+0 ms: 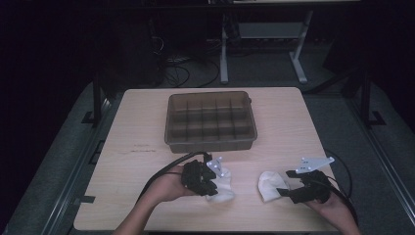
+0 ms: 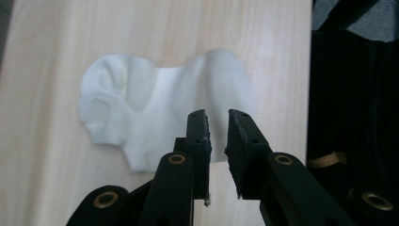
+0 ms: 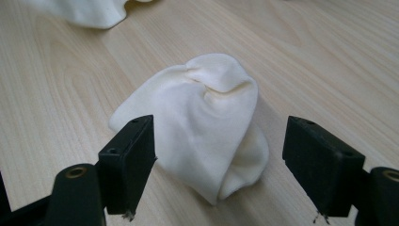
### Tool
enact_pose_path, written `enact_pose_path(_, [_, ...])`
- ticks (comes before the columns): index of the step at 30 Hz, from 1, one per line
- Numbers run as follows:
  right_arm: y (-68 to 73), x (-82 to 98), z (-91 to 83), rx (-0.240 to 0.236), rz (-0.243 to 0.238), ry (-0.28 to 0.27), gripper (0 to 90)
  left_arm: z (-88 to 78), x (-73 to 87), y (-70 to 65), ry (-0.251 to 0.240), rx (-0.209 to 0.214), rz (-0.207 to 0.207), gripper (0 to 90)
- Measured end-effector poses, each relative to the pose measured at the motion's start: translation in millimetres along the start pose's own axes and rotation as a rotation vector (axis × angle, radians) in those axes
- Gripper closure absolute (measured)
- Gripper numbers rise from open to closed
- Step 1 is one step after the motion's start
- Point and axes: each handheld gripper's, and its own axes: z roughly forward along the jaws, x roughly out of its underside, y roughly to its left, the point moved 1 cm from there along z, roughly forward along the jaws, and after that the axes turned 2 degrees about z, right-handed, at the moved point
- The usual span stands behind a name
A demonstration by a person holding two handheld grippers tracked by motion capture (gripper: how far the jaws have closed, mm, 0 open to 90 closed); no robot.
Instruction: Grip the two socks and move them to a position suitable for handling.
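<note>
Two white socks are lying on the surface on the person's side of the bin (image 1: 211, 121), a brown tray split into small compartments that is sitting mid-surface with nothing visible in it, probably as the place the socks are meant to end up.

The left sock (image 1: 221, 188) is resting just in front of the bin, spread fairly flat with its cuff bunched into folds. The left gripper (image 1: 208, 178) is hovering directly over it; in the left gripper view its jaws are standing only a narrow slit apart with the left sock (image 2: 160, 110) beyond their tips and no cloth between the pads, so it is holding nothing. A narrow gap like that suits pinching a thin layer of fabric, which is likely why it is poised at the sock's edge.

The right sock (image 1: 270, 185) is lying farther to the right of the bin's front edge, crumpled into a loose mound. The right gripper (image 1: 285, 191) is sitting level with the surface, its jaws spread wide on either side of the right sock (image 3: 207, 122) without touching it. The wide spread fits the bulk of the mound: the jaws are bracketing it so that a close would gather the whole bundle.
</note>
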Motion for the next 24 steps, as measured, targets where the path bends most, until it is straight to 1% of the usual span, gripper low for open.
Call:
enact_pose_path(2, [-0.1, -0.5, 0.1, -0.002, -0.002, -0.006, 25.4, -0.3, 0.5, -2.6, -0.01, 0.007, 0.005, 77.2])
enact_pose_path(3, [1.2, -0.8, 1.6, -0.005, -0.002, 0.002, 25.4, 3.0, 1.7, -2.3, -0.008, 0.003, -0.004, 77.3])
enact_pose_path(4, [1.2, -0.8, 1.6, -0.005, -0.002, 0.002, 25.4, 3.0, 1.7, -2.3, -0.008, 0.003, -0.004, 77.6])
enact_pose_path(5, [1.8, -0.9, 2.9, -0.006, -0.013, 0.009, 25.4, 9.0, 3.2, 0.0, -0.004, -0.004, -0.018, 79.1])
enact_pose_path(6, [1.8, -0.9, 2.9, -0.006, -0.013, 0.009, 25.4, 9.0, 3.2, 0.0, -0.004, -0.004, -0.018, 80.1])
enact_pose_path(7, [3.1, -1.0, 3.0, -0.007, -0.009, 0.013, 26.0, 13.2, 3.6, 0.7, -0.001, -0.001, -0.024, 81.0])
enact_pose_path(9, [3.2, -1.0, 2.9, -0.009, -0.011, 0.012, 26.1, 20.9, 3.3, 1.2, 0.006, 0.0, -0.021, 82.1])
enact_pose_path(11, [2.2, -1.5, 1.9, -0.004, -0.006, 0.002, 26.1, 30.5, 1.2, 0.8, 0.0, 0.012, -0.025, 82.9])
enact_pose_path(13, [2.2, -1.8, 1.8, -0.007, -0.004, -0.001, 26.7, 36.4, -0.8, 0.5, -0.006, 0.026, -0.026, 83.7])
enact_pose_path(15, [2.3, -1.7, 1.9, -0.007, -0.009, 0.002, 26.8, 44.0, -3.7, 0.2, 0.005, 0.031, -0.019, 83.6])
enact_pose_path(17, [2.7, -0.9, 1.6, -0.012, -0.016, 0.007, 28.9, 49.6, -5.5, -0.3, 0.009, 0.049, -0.013, 83.6])
enact_pose_path(19, [2.4, -0.4, 0.5, -0.008, -0.013, 0.0, 29.0, 58.8, -6.9, -1.3, 0.032, 0.068, 0.003, 83.6])
enact_pose_path(24, [1.9, -1.7, -2.7, -0.017, -0.011, -0.014, 30.0, 62.2, -6.6, -0.7, 0.039, 0.075, 0.007, 83.9])
